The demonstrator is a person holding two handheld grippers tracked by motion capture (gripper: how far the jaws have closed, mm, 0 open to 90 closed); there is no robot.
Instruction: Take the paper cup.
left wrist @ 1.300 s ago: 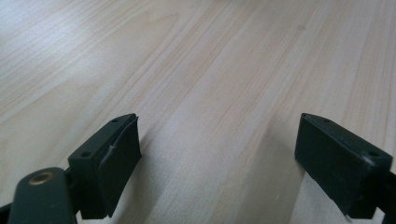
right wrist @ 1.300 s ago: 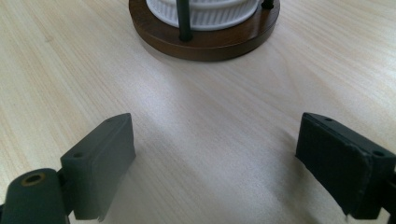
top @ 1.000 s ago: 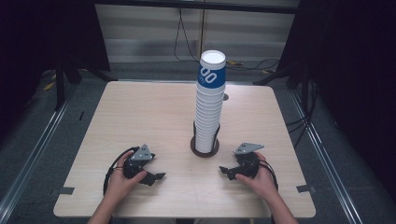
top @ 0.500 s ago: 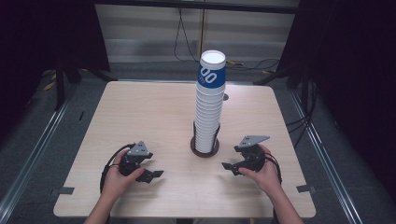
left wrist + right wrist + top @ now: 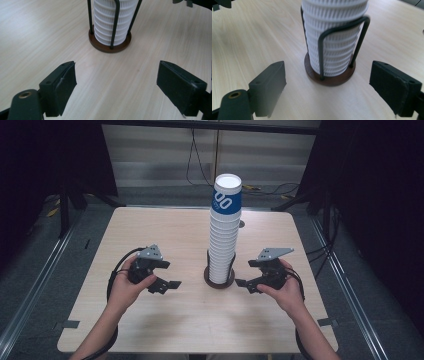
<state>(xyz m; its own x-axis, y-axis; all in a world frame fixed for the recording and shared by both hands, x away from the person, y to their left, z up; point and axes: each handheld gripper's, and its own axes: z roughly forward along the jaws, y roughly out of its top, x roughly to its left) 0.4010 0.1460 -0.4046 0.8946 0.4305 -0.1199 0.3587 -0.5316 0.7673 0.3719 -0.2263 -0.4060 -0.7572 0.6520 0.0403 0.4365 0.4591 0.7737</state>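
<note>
A tall stack of white paper cups (image 5: 223,235), the top one blue-printed, stands upside down in a black wire holder with a round brown base (image 5: 219,279) at mid-table. My left gripper (image 5: 167,284) hovers to the left of the base, open, jaws pointing at it. My right gripper (image 5: 246,284) sits just right of the base, open too. In the left gripper view the stack (image 5: 112,21) lies ahead beyond the wide-apart jaws (image 5: 116,87). The right gripper view has the stack (image 5: 333,37) close between its spread jaws (image 5: 327,87), with nothing touching.
The light wooden table (image 5: 150,230) ends in a front edge near my forearms. Black cables trail from both grippers. Dark floor with metal rails (image 5: 30,290) flanks the table, and cables lie on the floor behind.
Both grippers have drifted slightly outward and lifted a little, then come back toward the cup holder. The cup stack has not moved.
</note>
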